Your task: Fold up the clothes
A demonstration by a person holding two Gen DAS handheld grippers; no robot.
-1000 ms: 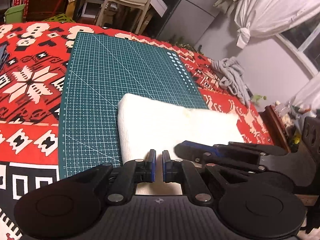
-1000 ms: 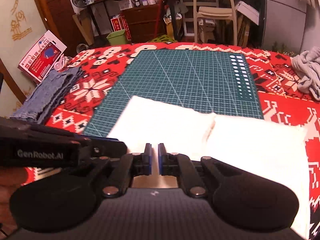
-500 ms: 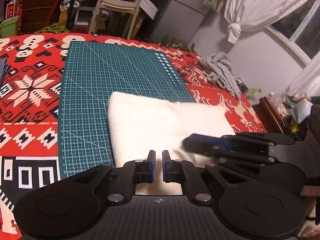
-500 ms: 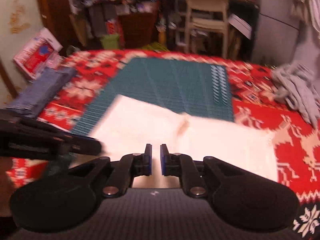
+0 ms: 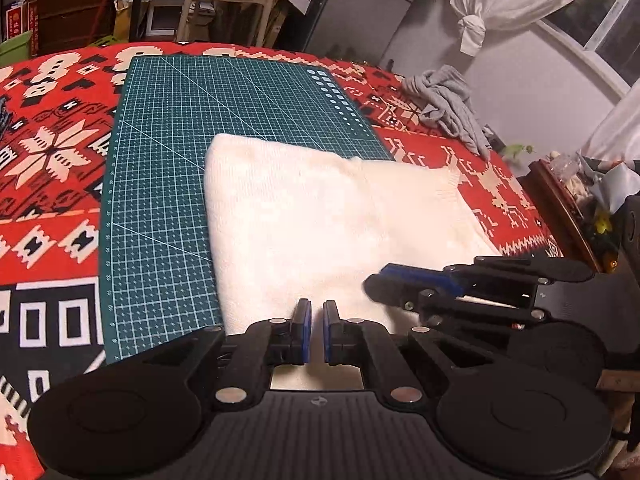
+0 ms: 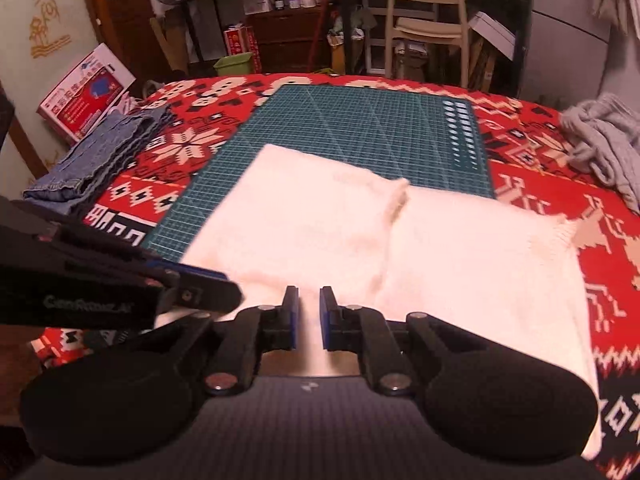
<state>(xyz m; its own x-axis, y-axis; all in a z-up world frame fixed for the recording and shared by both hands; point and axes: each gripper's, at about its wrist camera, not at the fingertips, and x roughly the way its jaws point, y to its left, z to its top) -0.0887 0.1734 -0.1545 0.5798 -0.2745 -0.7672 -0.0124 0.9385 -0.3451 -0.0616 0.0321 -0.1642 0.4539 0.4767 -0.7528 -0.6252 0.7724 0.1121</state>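
A cluttered, dim room with a pale wooden chair beyond a surface under a red patterned cloth.
A folded cream knitted garment lies half on a green gridded cutting mat; grey crumpled clothing and folded blue denim sit aside. The left hand-held gripper is pinched together empty; the right hand-held gripper stands slightly apart, gripping nothing.

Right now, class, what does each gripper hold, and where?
Cannot be told: left gripper and right gripper sit over the white garment, at its near edge; pinch unclear.
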